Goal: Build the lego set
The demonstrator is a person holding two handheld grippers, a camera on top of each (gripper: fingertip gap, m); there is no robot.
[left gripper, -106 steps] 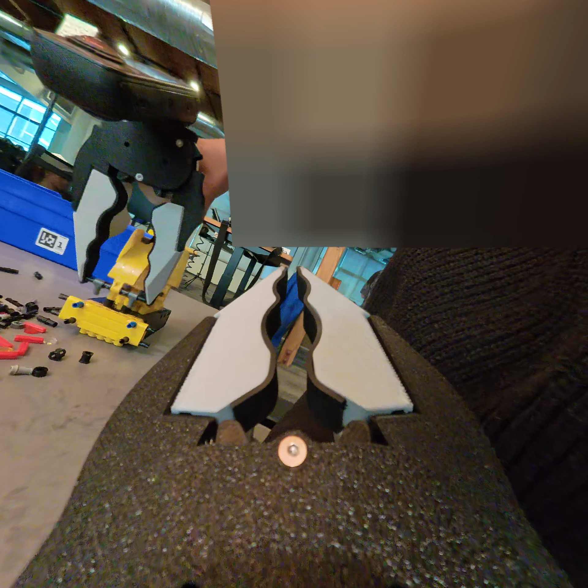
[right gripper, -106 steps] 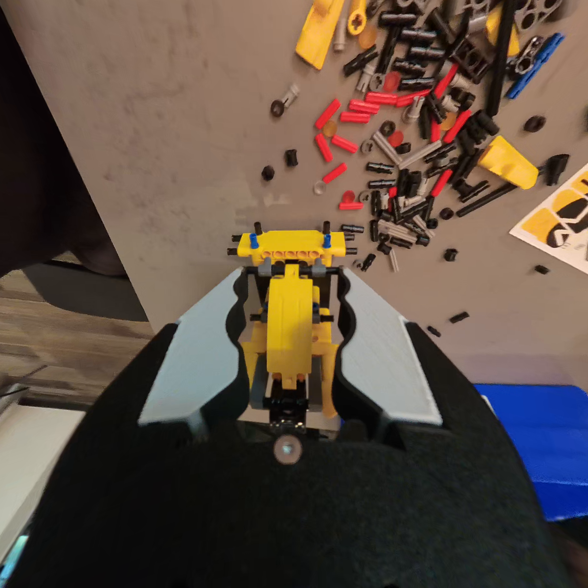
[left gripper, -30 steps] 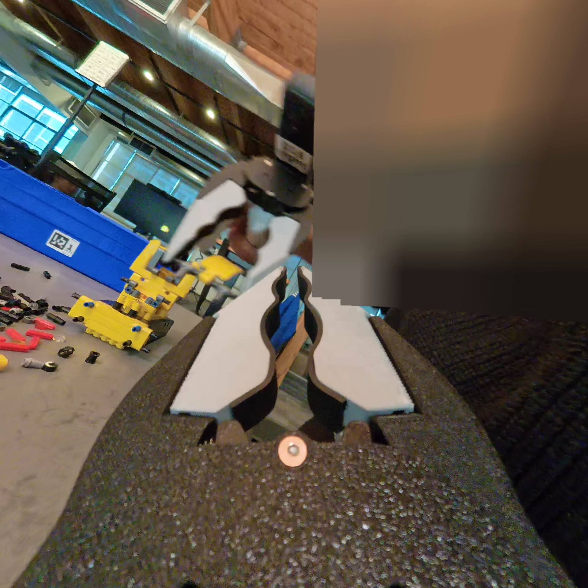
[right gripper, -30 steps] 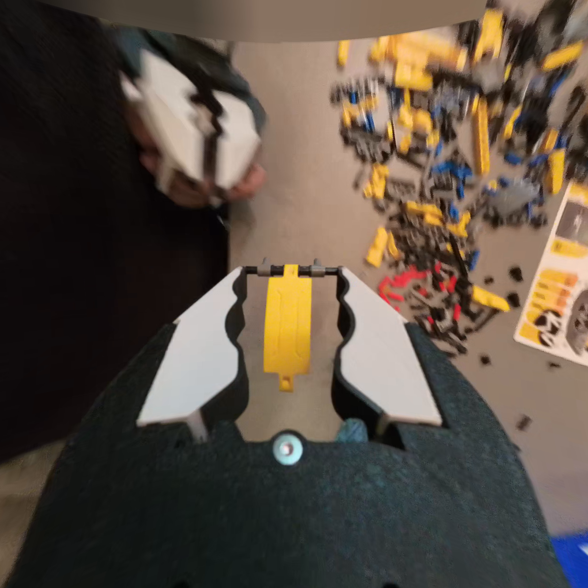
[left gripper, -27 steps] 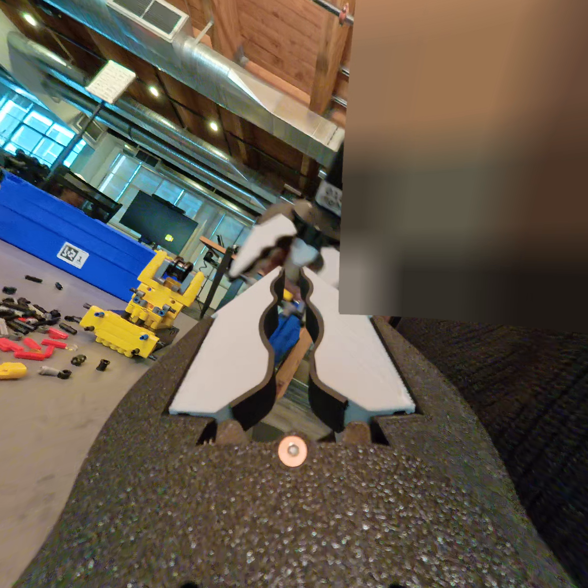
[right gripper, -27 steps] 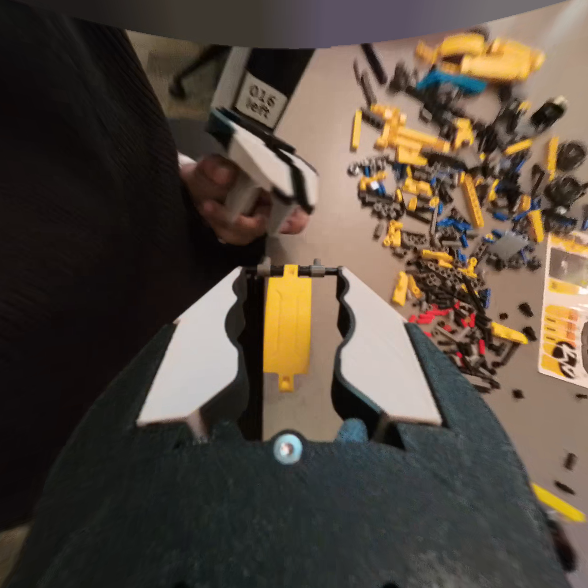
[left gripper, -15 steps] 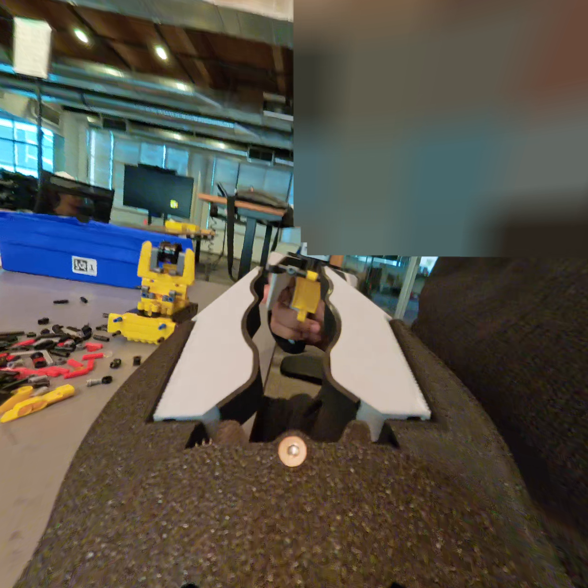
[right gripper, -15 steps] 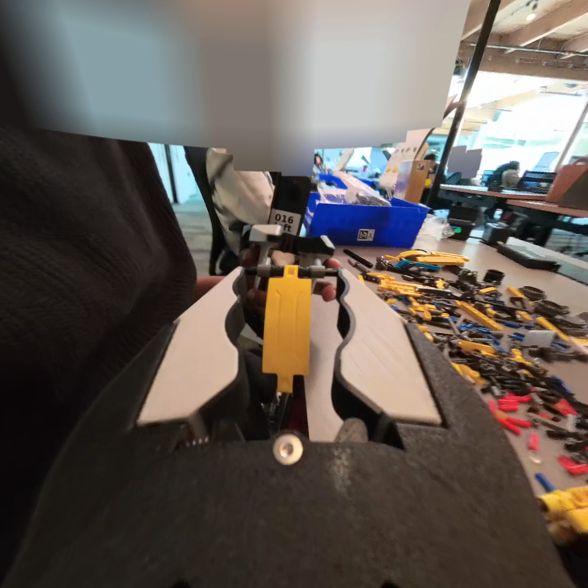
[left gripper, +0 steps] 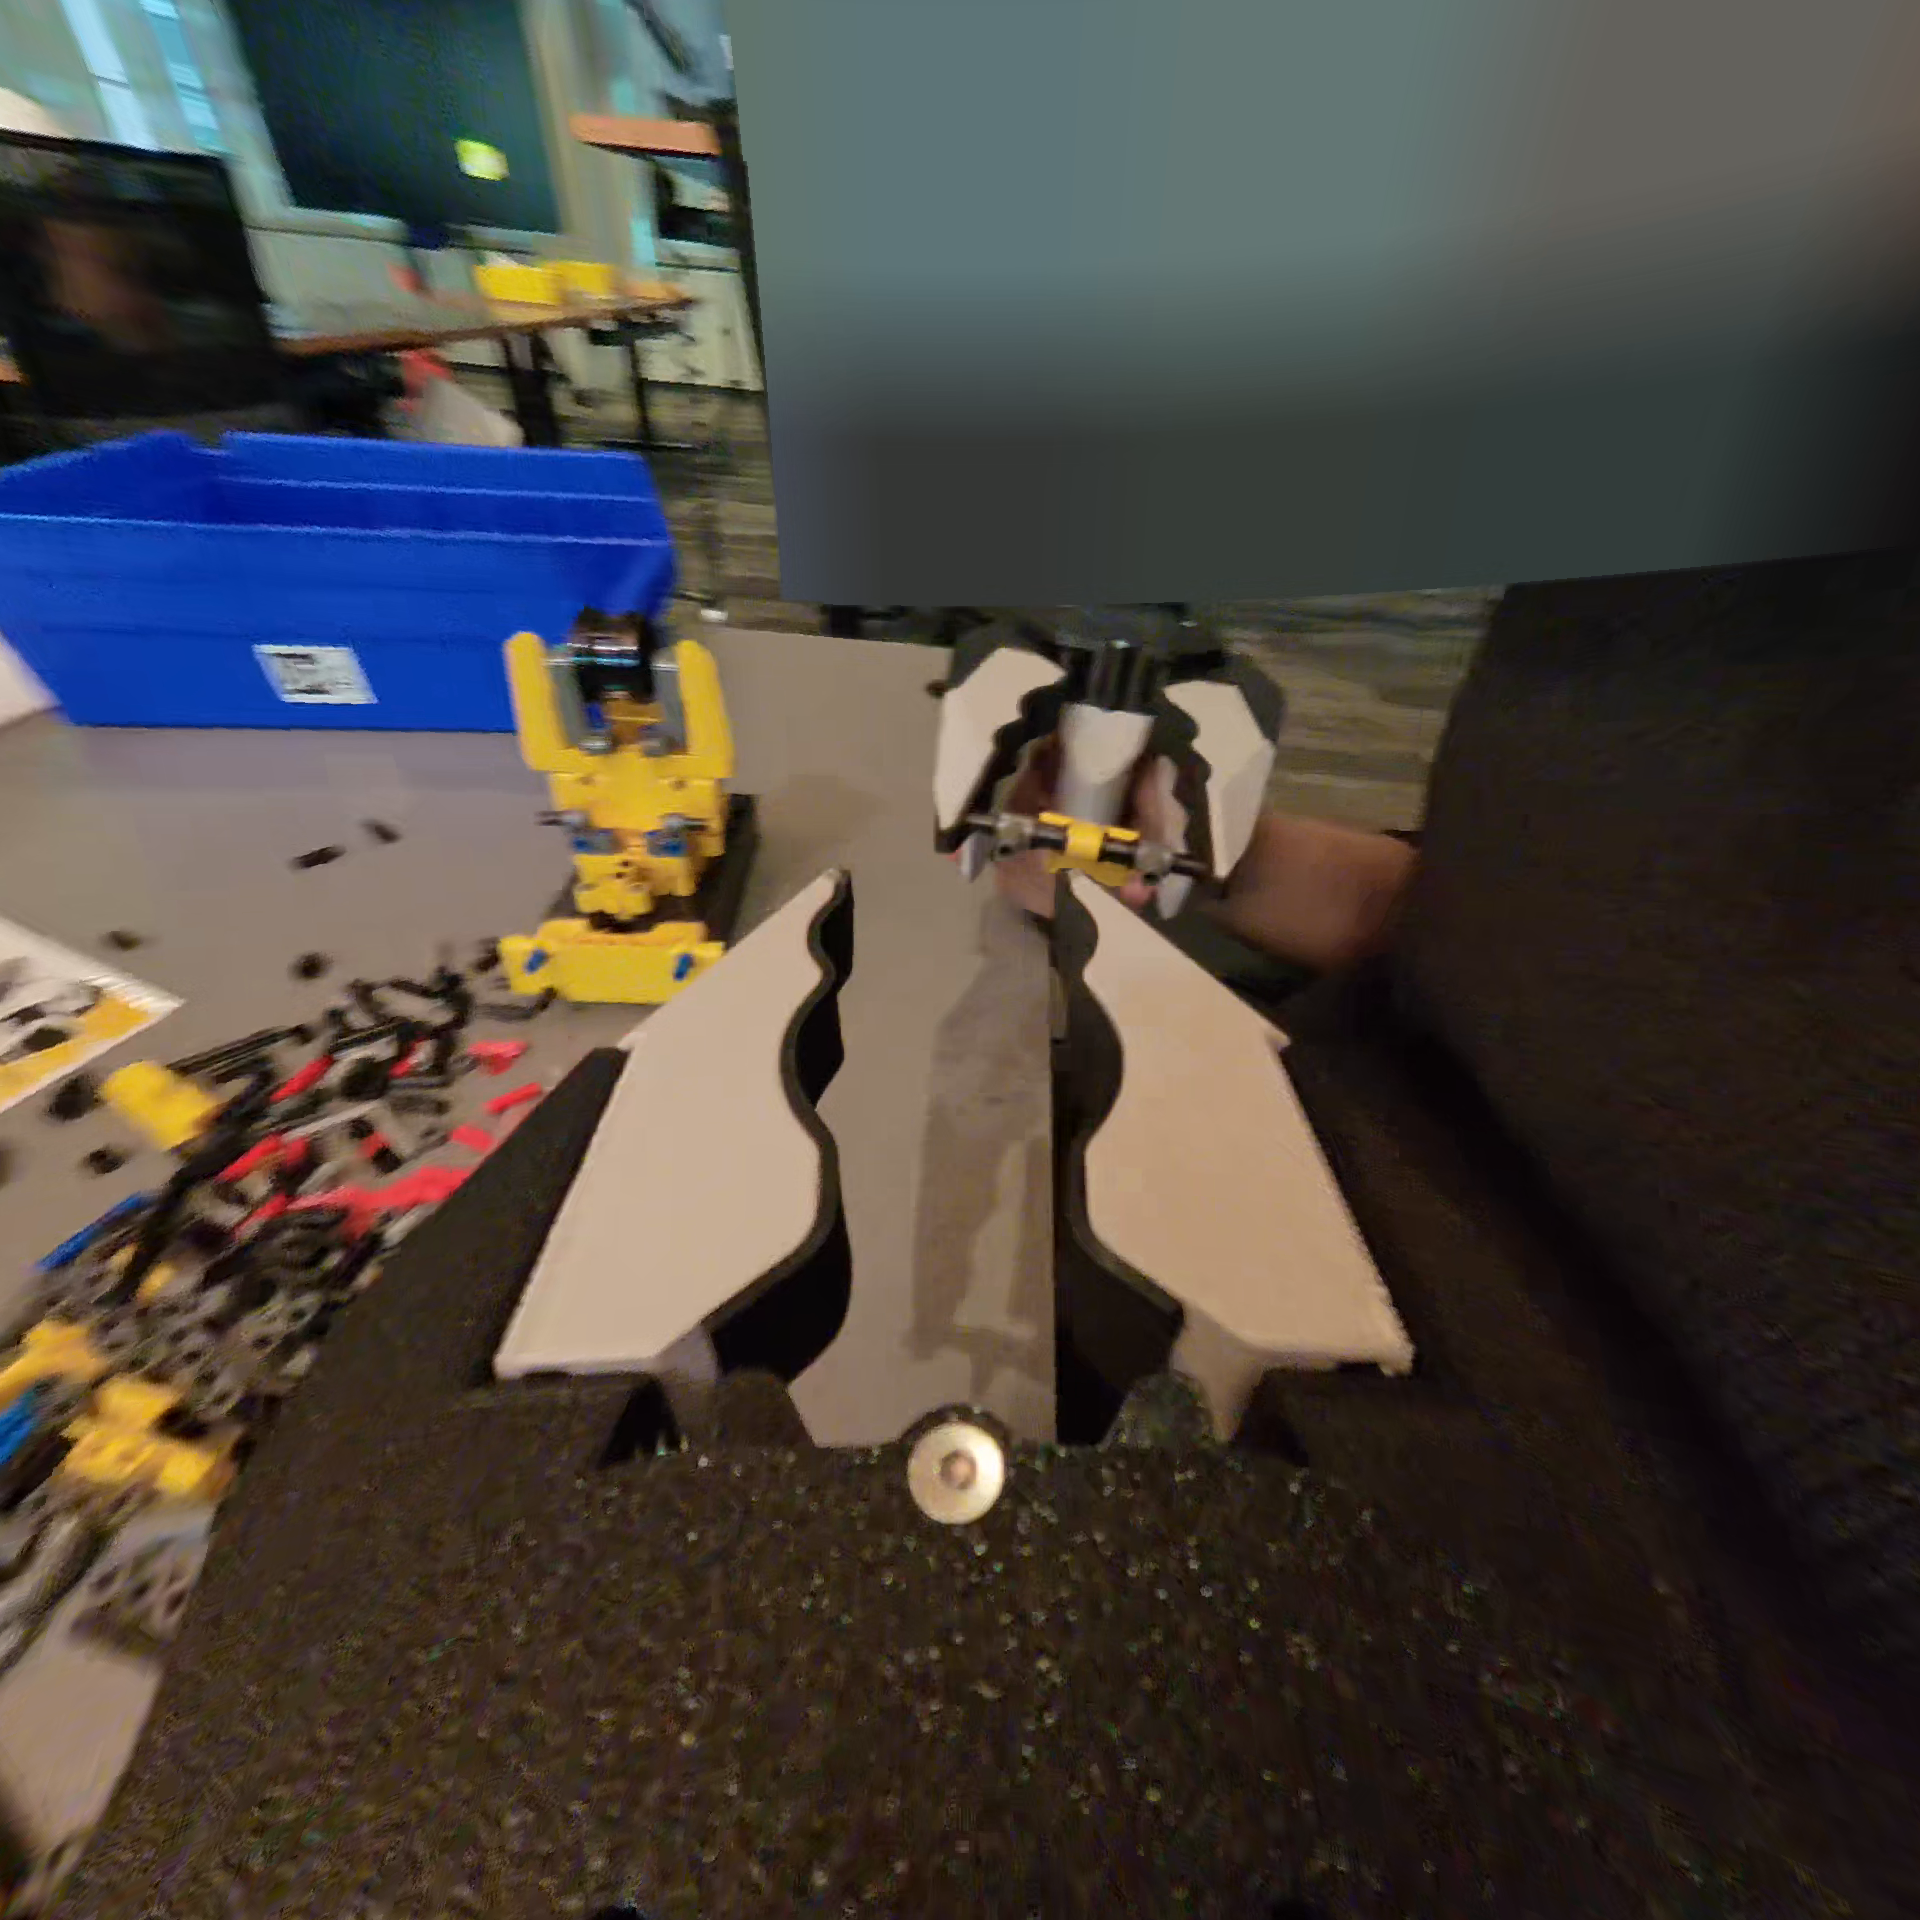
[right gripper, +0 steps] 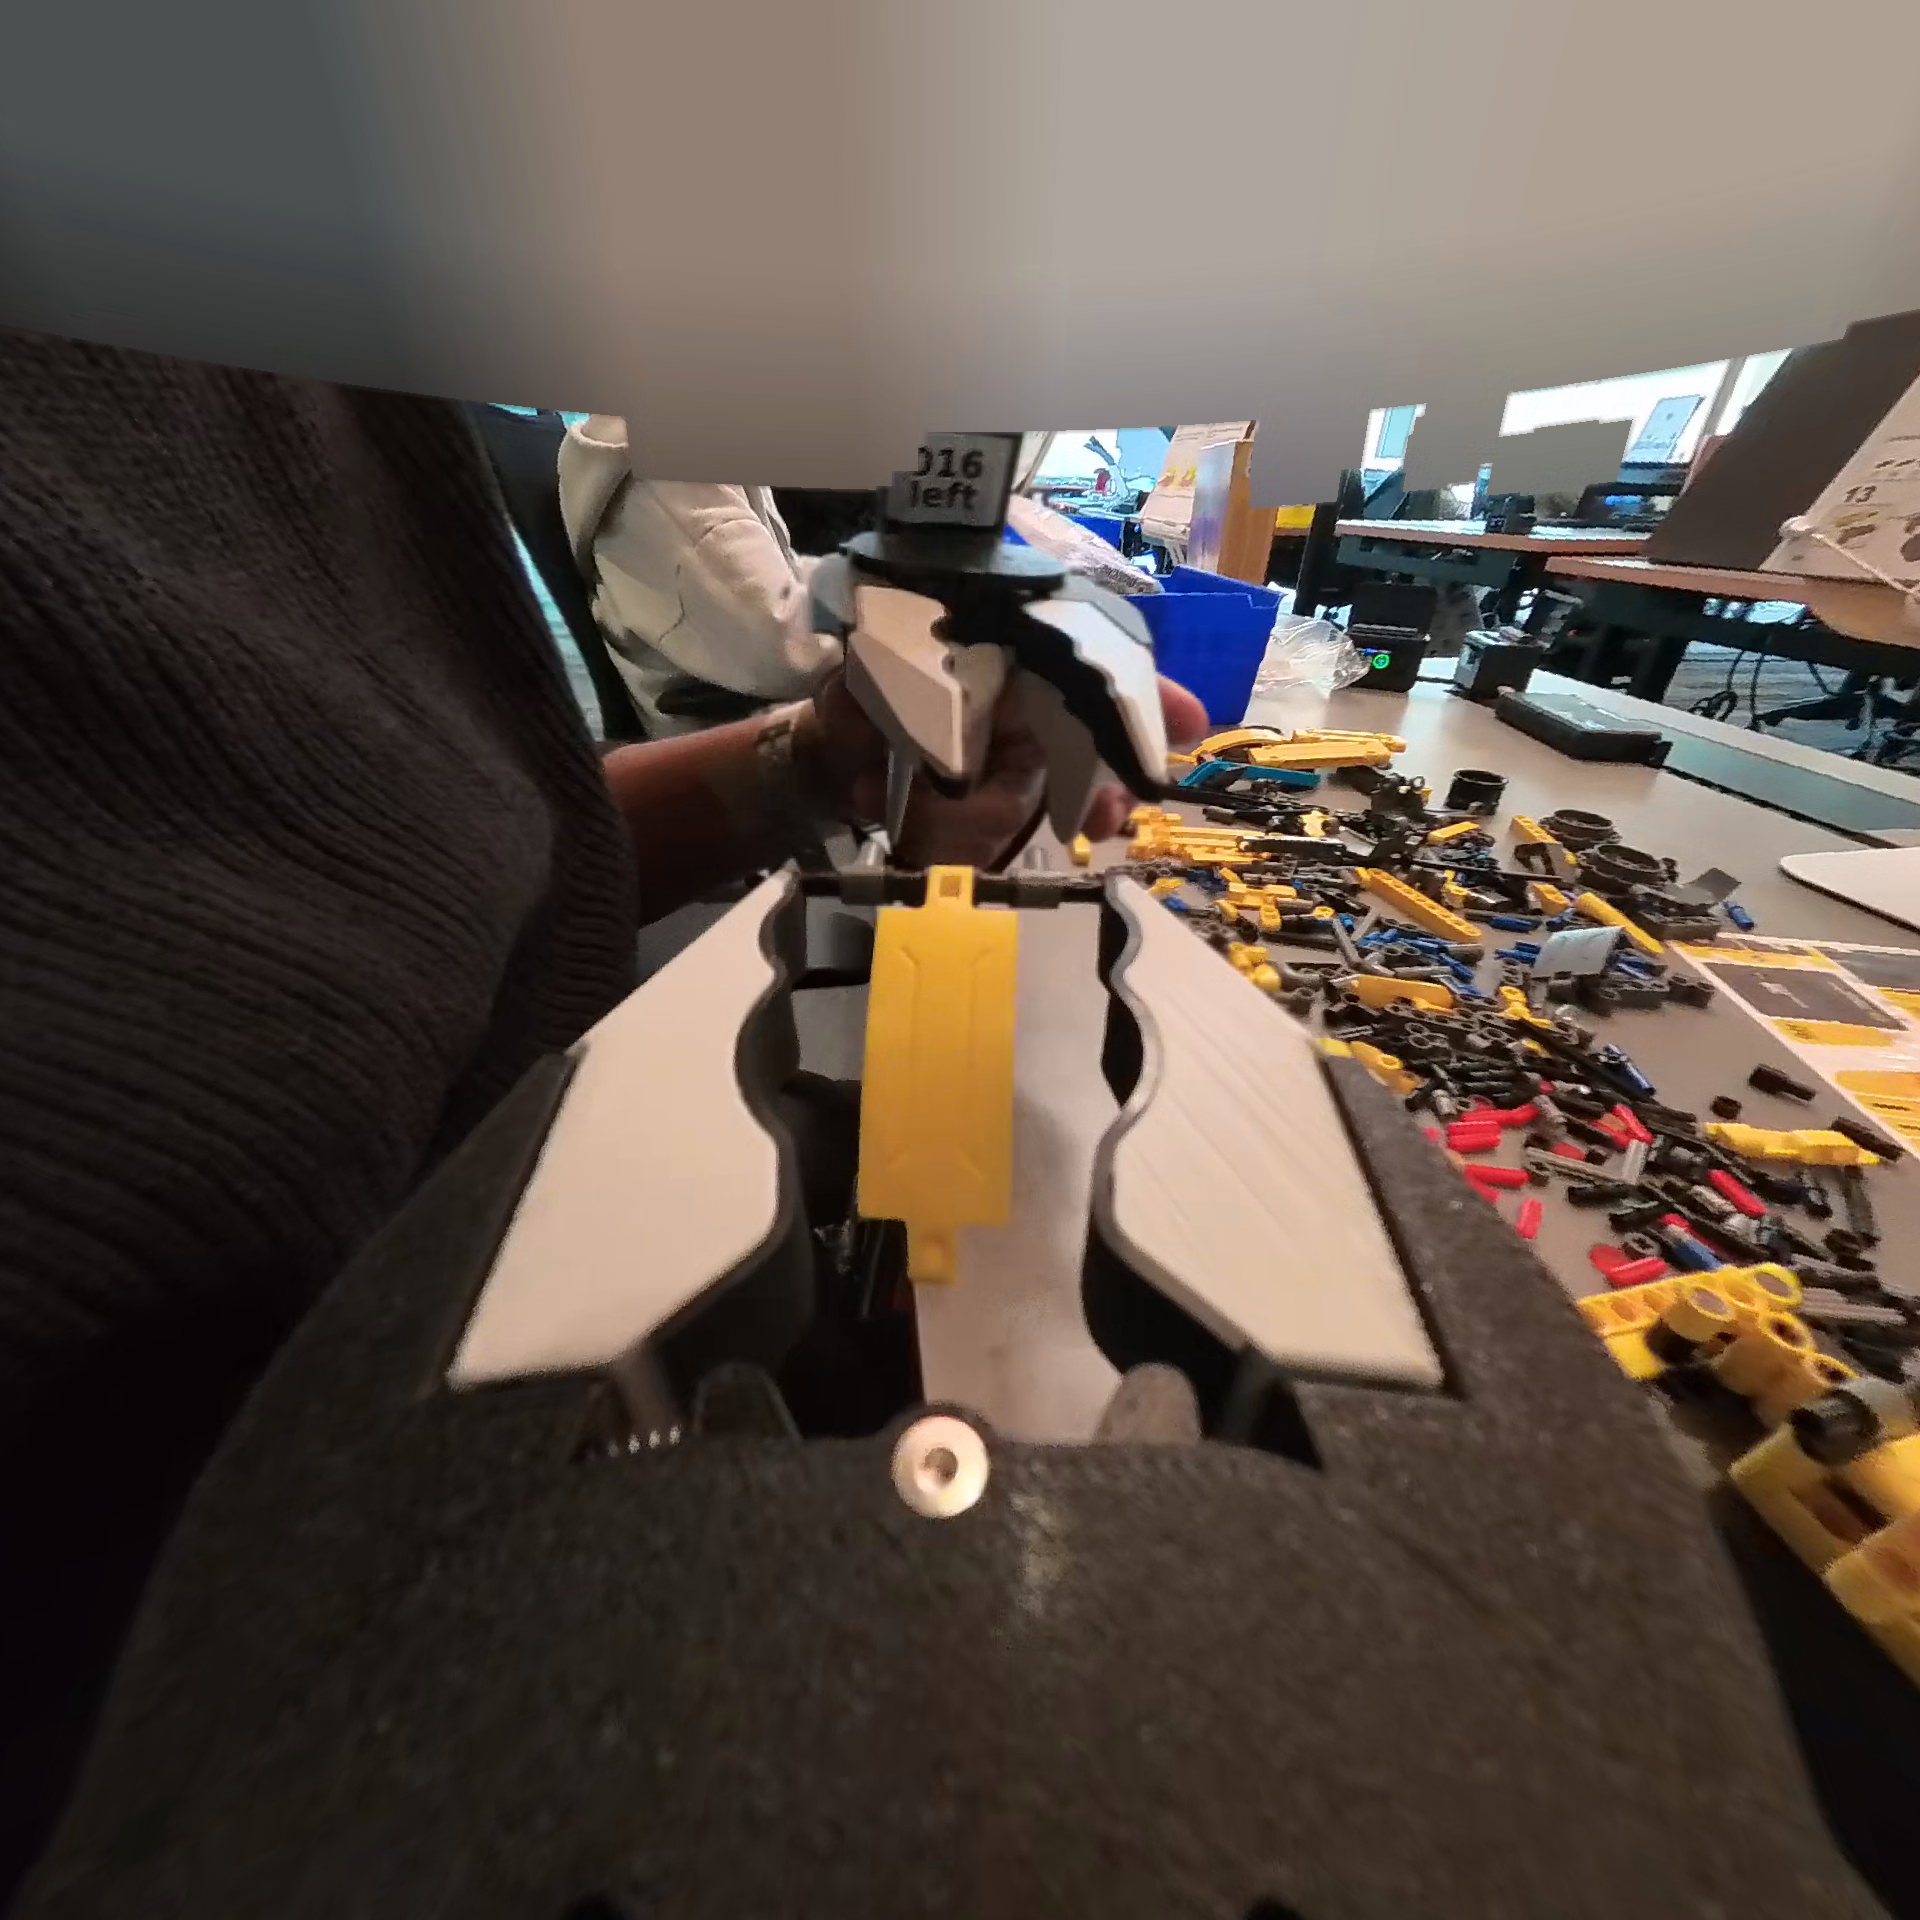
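My right gripper (right gripper: 951, 888) is shut on a thin black axle (right gripper: 1049, 888) that spans its fingertips. A flat yellow panel (right gripper: 940, 1060) hangs from that axle between the fingers. My left gripper (left gripper: 951, 894) is open and empty. Its tips point at the right gripper (left gripper: 1086, 852), a short way from the axle and the yellow panel (left gripper: 1086, 836) seen end-on. In the right wrist view the left gripper (right gripper: 1044, 779), held in a hand, faces me just beyond the axle. A yellow brick model (left gripper: 623, 821) stands on the grey table (left gripper: 208, 810), left of both grippers.
A blue bin (left gripper: 312, 582) stands behind the model. Several loose black, red, yellow and blue parts (right gripper: 1455, 987) cover the table to the right. Printed instruction sheets (right gripper: 1808, 997) lie beyond them. A person's dark knitted sleeve (right gripper: 260, 831) fills the left side. Less than 4 cm separates the two grippers' tips. The yellow brick model (left gripper: 623, 821) is about 15 cm from both grippers' fingertips.
My right gripper lifted the yellow panel and axle off the model and swung up from facing the table to face the left gripper. My left gripper opened and tilted down toward the axle.
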